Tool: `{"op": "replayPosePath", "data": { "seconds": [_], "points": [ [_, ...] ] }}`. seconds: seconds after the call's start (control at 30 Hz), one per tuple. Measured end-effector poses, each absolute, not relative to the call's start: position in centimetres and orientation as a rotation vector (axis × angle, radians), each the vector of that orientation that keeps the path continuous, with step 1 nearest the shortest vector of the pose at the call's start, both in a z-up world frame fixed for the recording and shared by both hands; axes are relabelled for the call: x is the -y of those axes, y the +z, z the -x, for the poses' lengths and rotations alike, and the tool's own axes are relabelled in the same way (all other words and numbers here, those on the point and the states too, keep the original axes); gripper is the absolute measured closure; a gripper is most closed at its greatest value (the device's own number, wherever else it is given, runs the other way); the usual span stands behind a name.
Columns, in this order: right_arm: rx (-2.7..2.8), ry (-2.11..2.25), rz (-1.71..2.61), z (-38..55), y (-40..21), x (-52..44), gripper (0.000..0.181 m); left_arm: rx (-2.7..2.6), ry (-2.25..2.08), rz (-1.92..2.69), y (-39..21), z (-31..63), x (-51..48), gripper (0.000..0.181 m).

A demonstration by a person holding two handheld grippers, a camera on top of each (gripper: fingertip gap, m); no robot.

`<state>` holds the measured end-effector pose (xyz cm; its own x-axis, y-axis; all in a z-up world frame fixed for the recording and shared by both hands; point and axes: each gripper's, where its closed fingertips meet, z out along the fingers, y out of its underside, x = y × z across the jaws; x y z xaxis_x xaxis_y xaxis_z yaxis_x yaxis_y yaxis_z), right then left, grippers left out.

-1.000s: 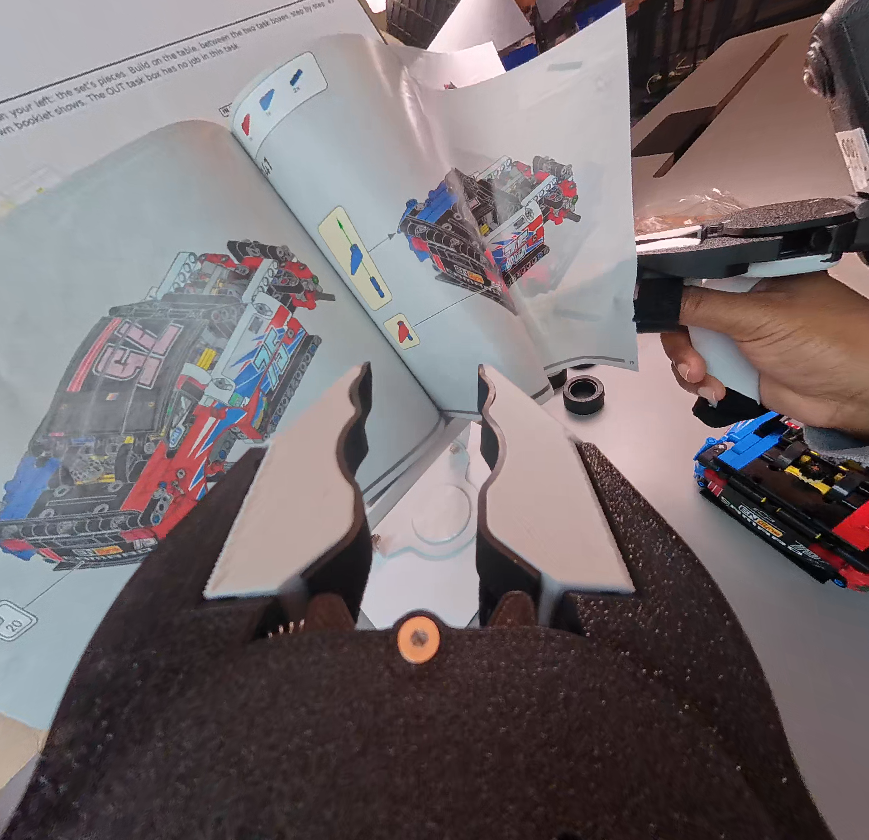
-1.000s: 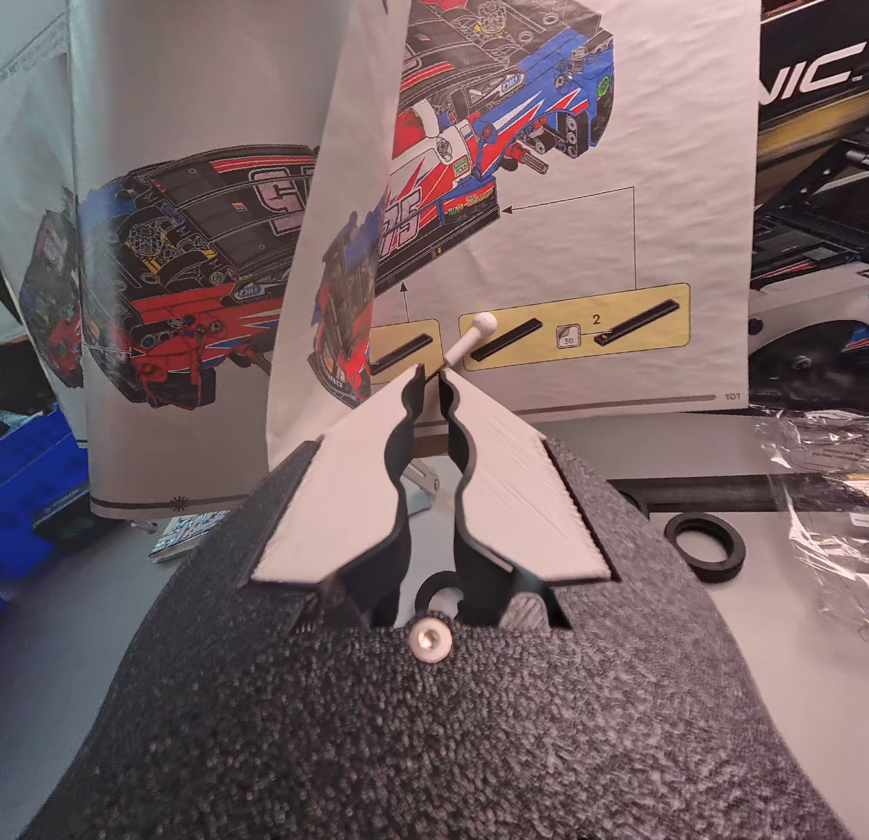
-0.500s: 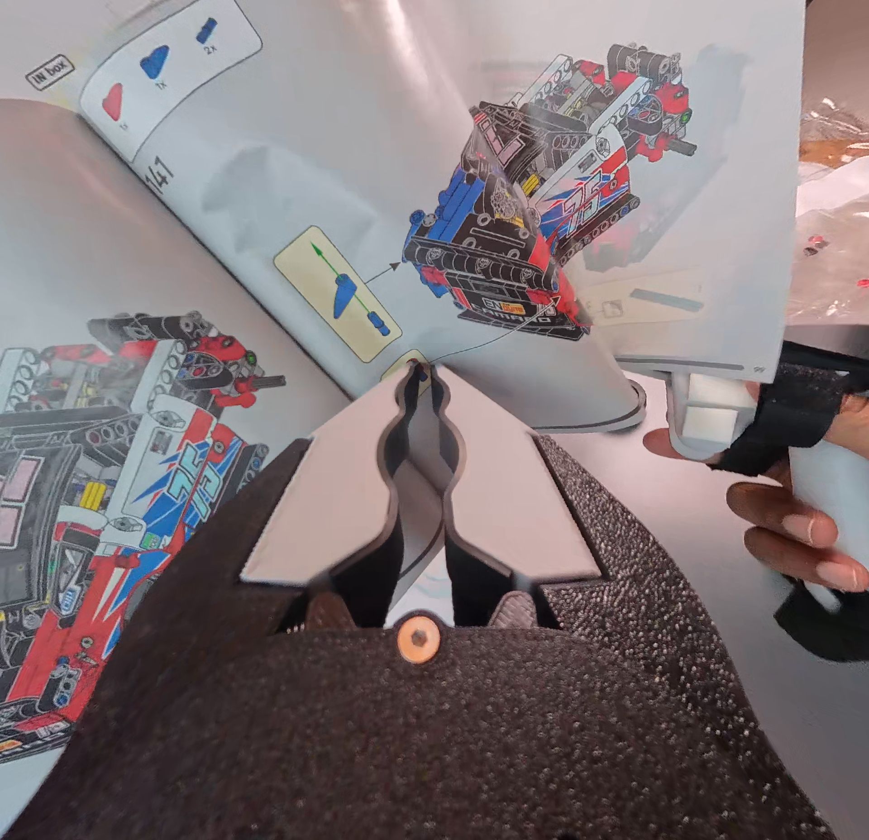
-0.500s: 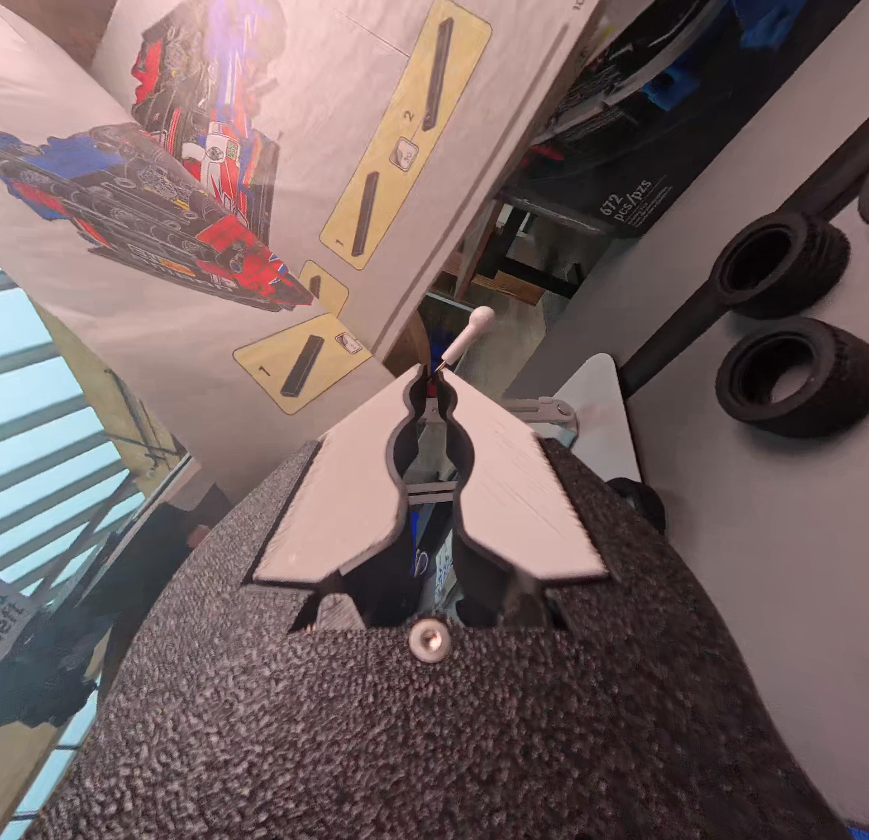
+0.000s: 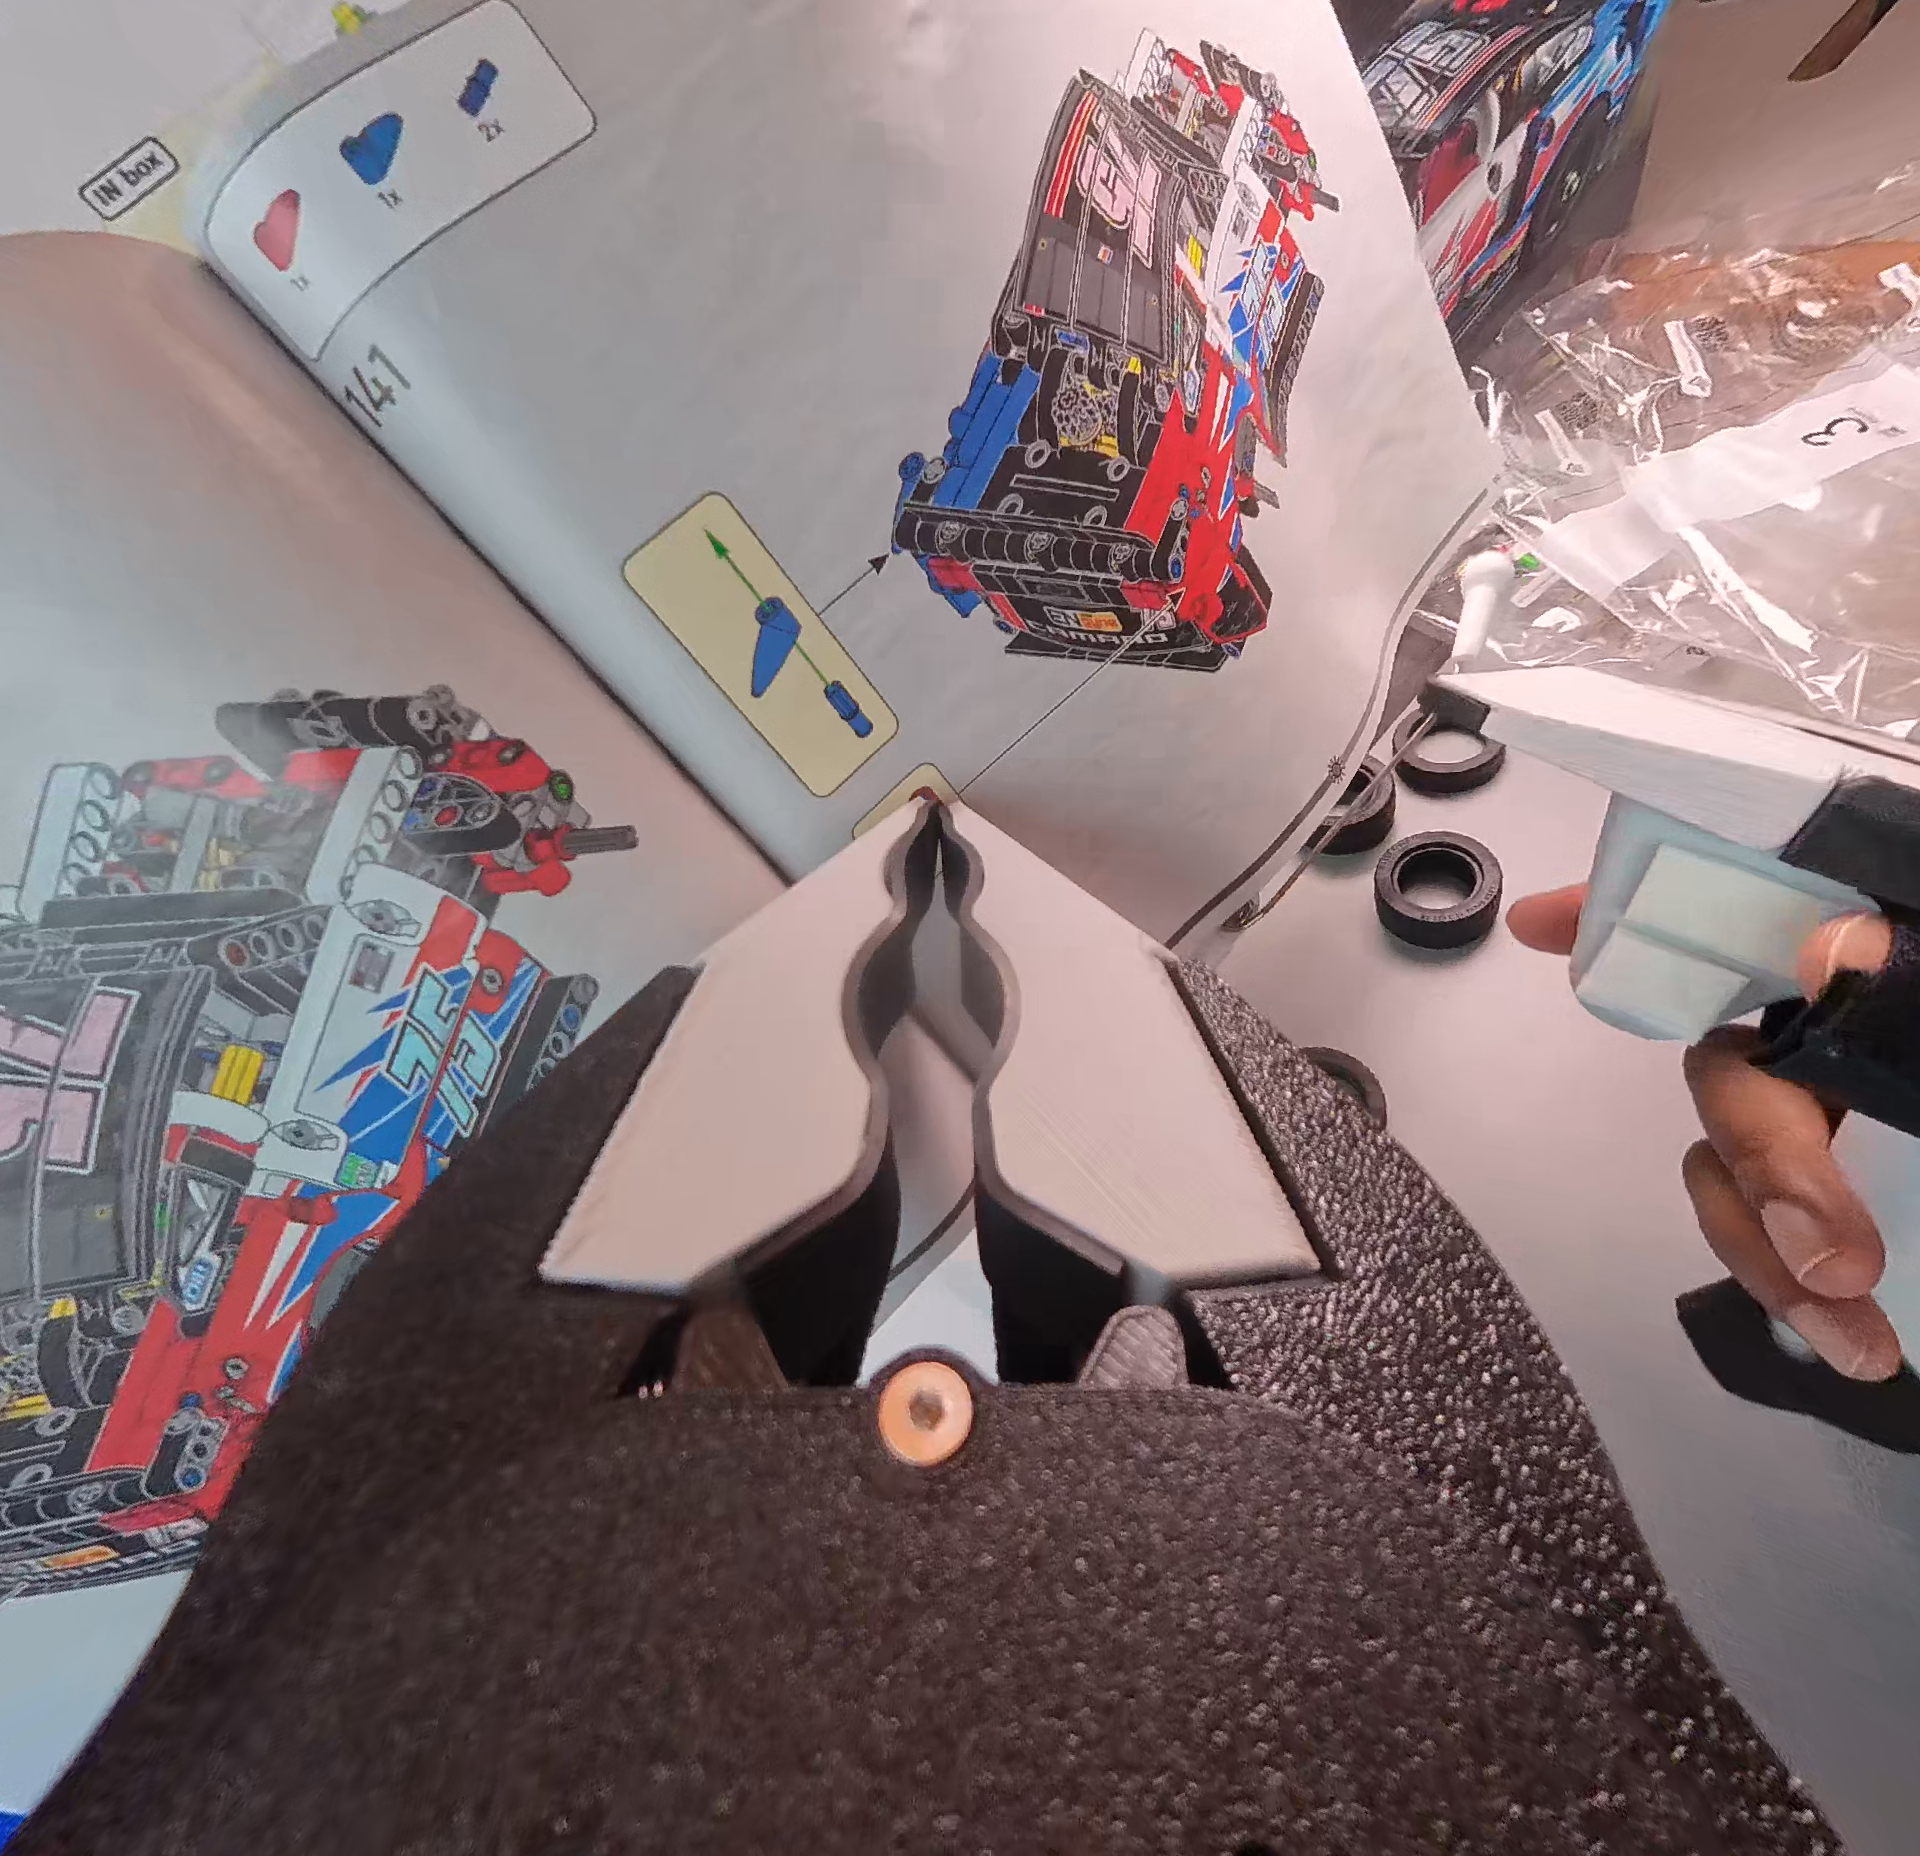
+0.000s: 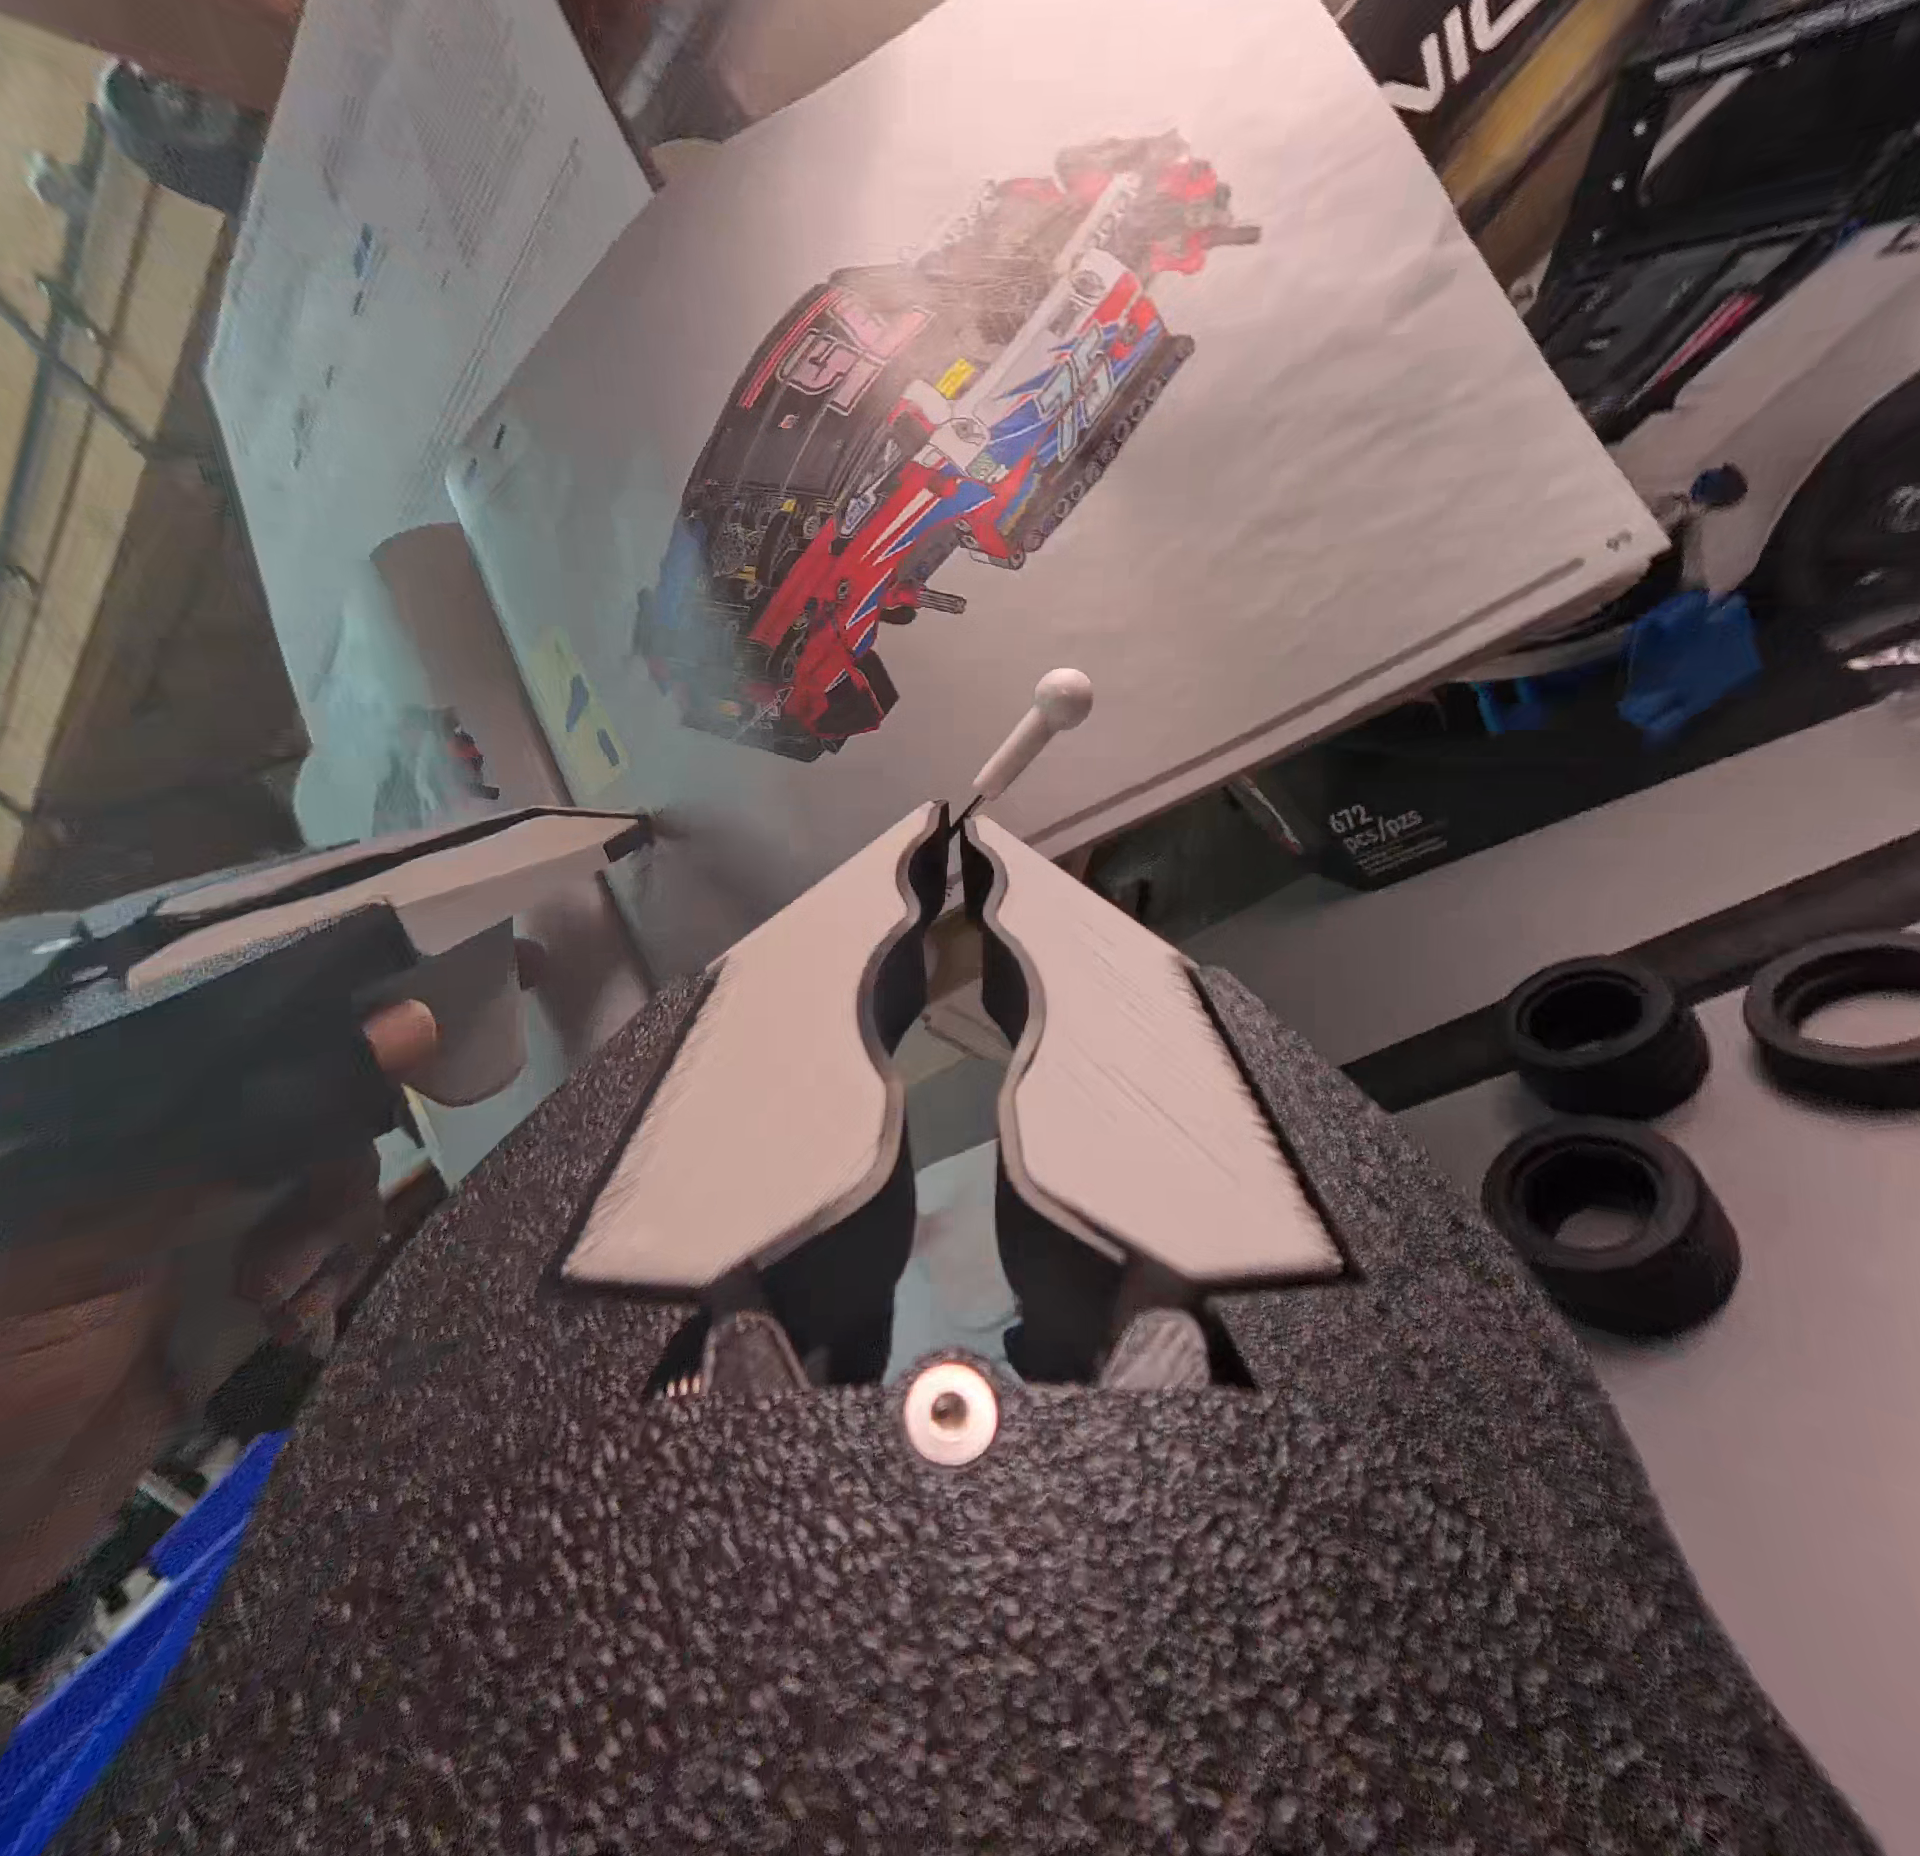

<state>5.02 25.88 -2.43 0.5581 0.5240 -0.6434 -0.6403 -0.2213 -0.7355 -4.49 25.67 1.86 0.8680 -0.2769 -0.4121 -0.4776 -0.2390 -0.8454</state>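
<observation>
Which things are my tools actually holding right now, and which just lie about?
In the tools: left tool shut on the booklet page; right tool shut on the white pin.
Lying about: black tyres, plastic bags, black box.

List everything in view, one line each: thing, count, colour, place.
instruction booklet: one, pale grey pages, open, a page pinched by the left gripper
white pin: one, white, in the right gripper's tips
tyres: three seen in the right wrist view, black, on the table
plastic bags: clear, behind the right gripper
set box: one, black, behind the booklet
left gripper: shut
right gripper: shut
</observation>
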Motion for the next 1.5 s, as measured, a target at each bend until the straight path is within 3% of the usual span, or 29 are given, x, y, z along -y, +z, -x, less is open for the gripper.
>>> {"op": "replayPosePath", "data": {
  "seconds": [0.03, 0.2, 0.43, 0.67, 1.0, 1.5],
  "points": [
    [-0.041, 1.025, 1.433, -4.8, -1.9, -25.9, 0.18, -0.572, 0.222, 1.836, 1.8, 4.5, -25.7, 0.181],
    [0.402, 0.793, 1.388, -1.1, 1.5, -25.0, 0.181, -0.58, 0.219, 1.826, 1.7, 4.6, -25.5, 0.181],
    [0.841, 0.439, 1.353, 3.5, 1.5, -24.4, 0.177, -0.612, 0.19, 1.798, 1.7, 4.6, -25.1, 0.18],
    [0.861, 0.54, 1.367, 1.1, 1.2, -22.9, 0.164, -0.515, 0.09, 1.63, 4.8, 7.9, -21.7, 0.168],
    [0.761, 0.361, 1.5, -1.8, -1.2, -26.4, 0.167, 0.014, -0.047, 1.66, 2.9, 23.3, -20.4, 0.12],
    [0.746, 0.364, 1.525, -1.7, -0.6, -28.3, 0.161, 0.109, -0.068, 1.675, 0.7, 25.6, -17.5, 0.12]
  ]
}}
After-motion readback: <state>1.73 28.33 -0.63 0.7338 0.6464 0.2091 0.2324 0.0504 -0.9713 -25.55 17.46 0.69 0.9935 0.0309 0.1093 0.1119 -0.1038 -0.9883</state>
